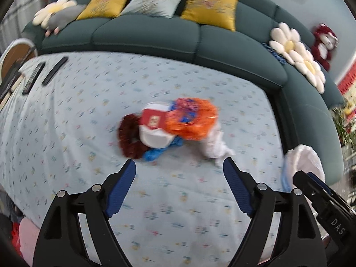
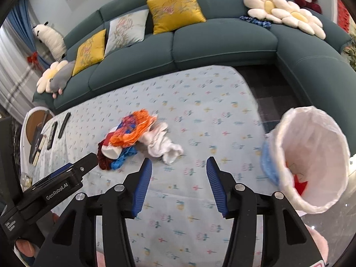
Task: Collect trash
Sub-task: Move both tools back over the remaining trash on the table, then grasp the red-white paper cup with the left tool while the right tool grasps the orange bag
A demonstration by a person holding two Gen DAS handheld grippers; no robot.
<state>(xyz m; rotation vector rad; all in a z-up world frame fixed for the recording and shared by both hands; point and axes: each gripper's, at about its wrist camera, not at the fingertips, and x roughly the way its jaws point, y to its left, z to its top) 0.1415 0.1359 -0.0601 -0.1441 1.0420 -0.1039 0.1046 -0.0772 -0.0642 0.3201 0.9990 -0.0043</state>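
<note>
This is a living room in a home. A big green sofa (image 2: 200,42) bends around the corner, with yellow pillows (image 2: 176,10), flower cushions (image 2: 287,15) and a red teddy bear (image 1: 323,43) on it. Two remote controls (image 1: 44,73) lie on the tabletop (image 2: 200,111) with its flowery cloth.

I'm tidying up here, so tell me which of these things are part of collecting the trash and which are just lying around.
Part of the job:
orange wrapper
white crumpled tissue
white cup
blue wrapper
lined bin

Just lying about:
two remotes
sofa cushions
flower pillows
</note>
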